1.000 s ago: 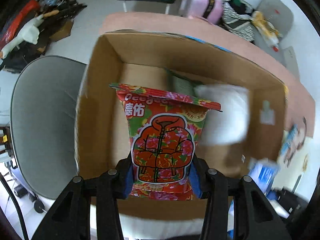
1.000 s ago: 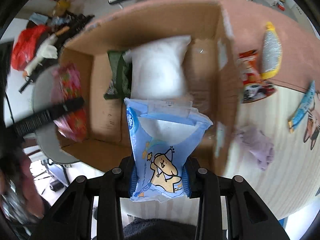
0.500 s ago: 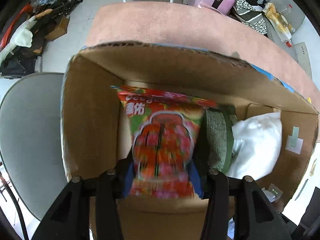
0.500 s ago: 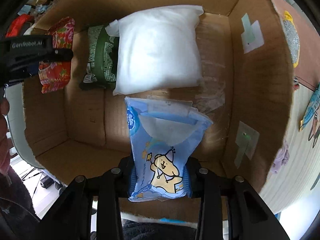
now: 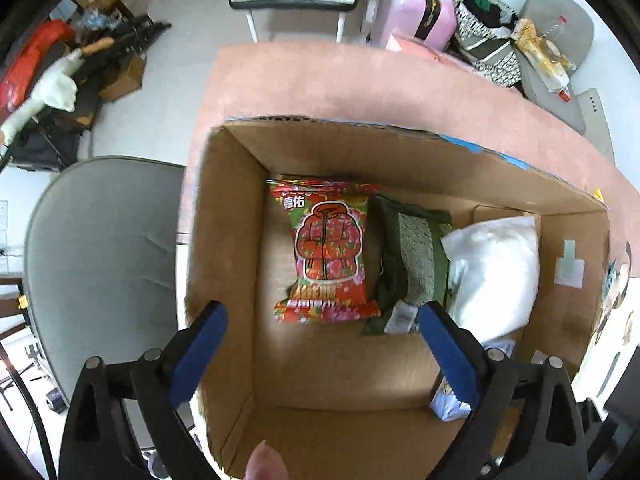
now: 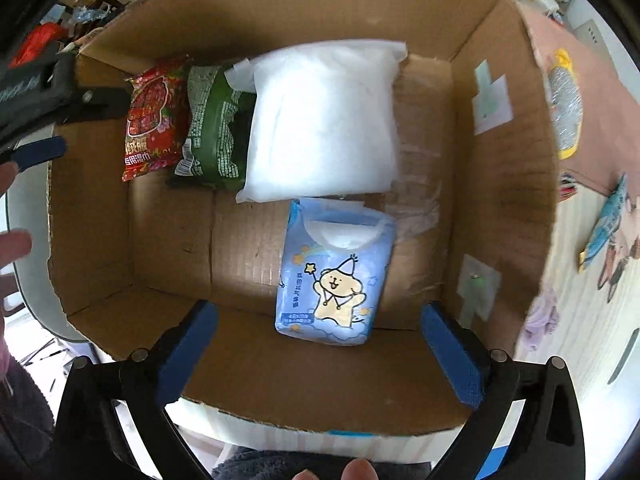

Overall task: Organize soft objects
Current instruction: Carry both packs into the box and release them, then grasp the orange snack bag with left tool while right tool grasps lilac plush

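Release step: left tool (image 5: 320,344) and right tool (image 6: 320,340) spread, empty, above the brown cardboard box (image 6: 500,184) holding the red floral packet (image 5: 326,252) and blue cartoon-bear tissue pack (image 6: 334,272); next, probably fetch the lilac cloth (image 6: 540,320) near the tabletop's right edge.

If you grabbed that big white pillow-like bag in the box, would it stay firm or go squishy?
Probably squishy: the white bag looks puffy, with rounded edges and no crisp corners. It is likely light for its bulk. Its smooth plastic skin may slide between jaws.

Left gripper (image 5: 322,320) and right gripper (image 6: 320,316), both with jaws spread wide and holding nothing.
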`<action>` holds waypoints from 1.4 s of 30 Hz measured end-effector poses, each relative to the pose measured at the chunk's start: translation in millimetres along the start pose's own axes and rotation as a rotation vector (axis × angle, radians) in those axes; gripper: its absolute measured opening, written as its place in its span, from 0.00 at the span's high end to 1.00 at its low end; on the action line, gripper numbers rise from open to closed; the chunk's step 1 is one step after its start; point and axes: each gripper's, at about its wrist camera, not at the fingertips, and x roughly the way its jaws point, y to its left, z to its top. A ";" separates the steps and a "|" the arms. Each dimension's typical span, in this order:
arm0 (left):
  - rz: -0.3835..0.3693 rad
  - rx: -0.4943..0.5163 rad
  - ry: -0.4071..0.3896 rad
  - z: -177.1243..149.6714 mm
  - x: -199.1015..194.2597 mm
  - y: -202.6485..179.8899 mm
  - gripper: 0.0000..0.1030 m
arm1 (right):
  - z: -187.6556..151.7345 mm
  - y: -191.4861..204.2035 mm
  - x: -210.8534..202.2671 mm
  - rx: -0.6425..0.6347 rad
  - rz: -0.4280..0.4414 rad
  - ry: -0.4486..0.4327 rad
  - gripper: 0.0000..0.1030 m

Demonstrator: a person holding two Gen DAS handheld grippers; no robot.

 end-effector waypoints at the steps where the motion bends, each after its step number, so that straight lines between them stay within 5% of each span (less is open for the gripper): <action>1: -0.002 0.004 -0.008 -4.1 -4.4 -0.7 0.05 | -1.0 -1.3 -5.6 -0.004 0.001 -0.008 0.00; 24: 0.028 0.007 -0.289 -158.8 -107.8 -23.6 0.00 | -110.5 -29.0 -127.0 -0.013 -0.005 -0.353 0.00; 34: 0.009 0.008 -0.323 -163.2 -139.3 -45.6 0.00 | -125.7 -45.3 -148.2 0.001 0.096 -0.373 0.00; 42: 0.134 0.207 -0.352 -120.1 -139.0 -133.7 0.00 | -99.3 -156.9 -129.9 0.218 0.112 -0.358 0.00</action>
